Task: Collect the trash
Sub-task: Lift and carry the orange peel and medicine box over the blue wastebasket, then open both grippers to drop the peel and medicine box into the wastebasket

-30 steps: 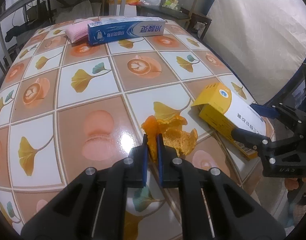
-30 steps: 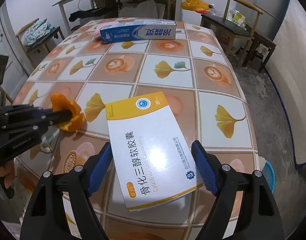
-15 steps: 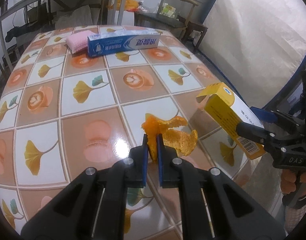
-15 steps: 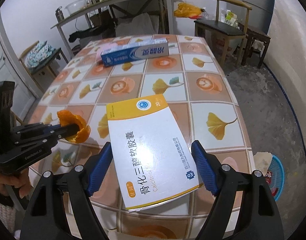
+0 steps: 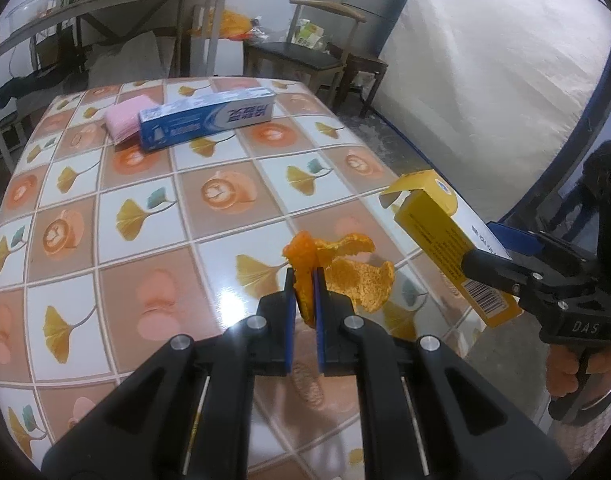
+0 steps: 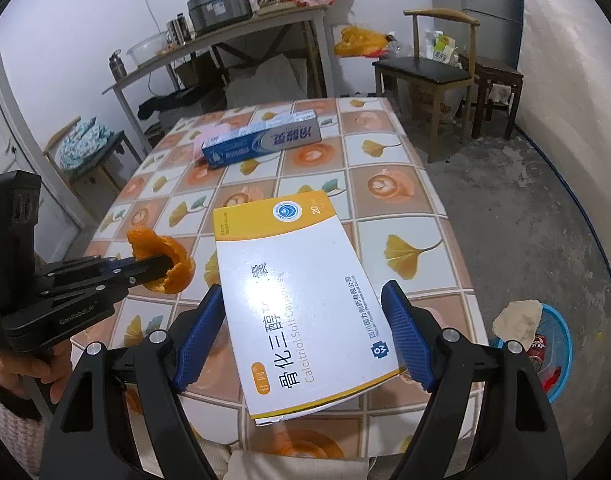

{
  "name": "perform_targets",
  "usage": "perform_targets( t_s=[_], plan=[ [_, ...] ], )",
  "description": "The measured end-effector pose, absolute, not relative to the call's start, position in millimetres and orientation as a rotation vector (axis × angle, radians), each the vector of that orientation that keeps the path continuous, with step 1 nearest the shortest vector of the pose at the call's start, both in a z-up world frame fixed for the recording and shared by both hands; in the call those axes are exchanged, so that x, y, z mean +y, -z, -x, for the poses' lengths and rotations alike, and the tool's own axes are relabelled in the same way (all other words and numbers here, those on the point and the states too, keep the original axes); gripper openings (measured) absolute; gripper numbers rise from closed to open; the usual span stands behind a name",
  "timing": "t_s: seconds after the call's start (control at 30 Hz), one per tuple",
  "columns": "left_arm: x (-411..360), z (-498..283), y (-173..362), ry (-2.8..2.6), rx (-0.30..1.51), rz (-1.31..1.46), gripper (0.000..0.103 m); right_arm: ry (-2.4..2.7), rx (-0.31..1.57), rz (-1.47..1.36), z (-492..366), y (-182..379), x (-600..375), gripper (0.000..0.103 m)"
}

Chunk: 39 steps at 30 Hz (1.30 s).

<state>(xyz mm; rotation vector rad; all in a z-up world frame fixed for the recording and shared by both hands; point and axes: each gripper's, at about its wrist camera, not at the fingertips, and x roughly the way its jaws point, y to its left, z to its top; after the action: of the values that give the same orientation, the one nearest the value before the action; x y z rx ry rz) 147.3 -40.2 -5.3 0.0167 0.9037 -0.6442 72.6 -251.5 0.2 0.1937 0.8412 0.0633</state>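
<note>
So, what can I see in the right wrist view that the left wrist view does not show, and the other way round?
Only the right wrist view shows the blue basket on the floor beside the table, with trash in it, and the printed white face of the medicine box.

Only the left wrist view shows the box's yellow side with its barcode and the open end flap.

Both show the left gripper shut on the orange peel, the right gripper holding the box, and the toothpaste box on the table.
</note>
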Motion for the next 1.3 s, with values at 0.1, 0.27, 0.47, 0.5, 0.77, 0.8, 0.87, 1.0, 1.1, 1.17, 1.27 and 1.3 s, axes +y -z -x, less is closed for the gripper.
perform_targets(
  t_s=[0.1,0.27,0.47,0.5,0.77,0.8,0.87,1.0,1.1,1.17,1.27,1.3],
  plan=[
    [-52,-142,-2,0.661,0.891,-0.030,0.007,-0.054,0.817,-0.214,-64,-4,-262,0.077],
    [-78,-130,-13,0.700,0.873,-0.056,0.007,-0.033,0.780,-0.256,-43,-10,-282,0.077],
    [-126,-111,-23,0.778,0.846,-0.111,0.007,0.039,0.734,-0.320,-1,-12,-326,0.077],
    [-134,-108,-25,0.795,0.843,-0.116,0.007,0.052,0.729,-0.329,4,-12,-333,0.077],
    [-222,-85,-32,0.937,0.840,-0.185,0.007,0.247,0.676,-0.412,74,-7,-416,0.077],
    [-232,-84,-32,0.952,0.843,-0.191,0.007,0.272,0.669,-0.421,81,-6,-425,0.077],
    [-256,-82,-30,0.985,0.857,-0.203,0.007,0.351,0.655,-0.449,103,-2,-455,0.077],
    [-310,-81,-21,1.055,0.908,-0.212,0.007,0.475,0.658,-0.493,136,8,-502,0.077],
    [-347,-83,-7,1.098,0.960,-0.224,0.007,0.551,0.673,-0.545,157,22,-537,0.077],
    [-371,-84,7,1.122,1.007,-0.235,0.007,0.590,0.690,-0.580,163,37,-555,0.077],
    [-408,-88,35,1.141,1.109,-0.252,0.007,0.620,0.722,-0.626,163,63,-574,0.077],
    [-417,-89,43,1.138,1.139,-0.255,0.007,0.630,0.737,-0.651,159,76,-582,0.077]
  ],
)
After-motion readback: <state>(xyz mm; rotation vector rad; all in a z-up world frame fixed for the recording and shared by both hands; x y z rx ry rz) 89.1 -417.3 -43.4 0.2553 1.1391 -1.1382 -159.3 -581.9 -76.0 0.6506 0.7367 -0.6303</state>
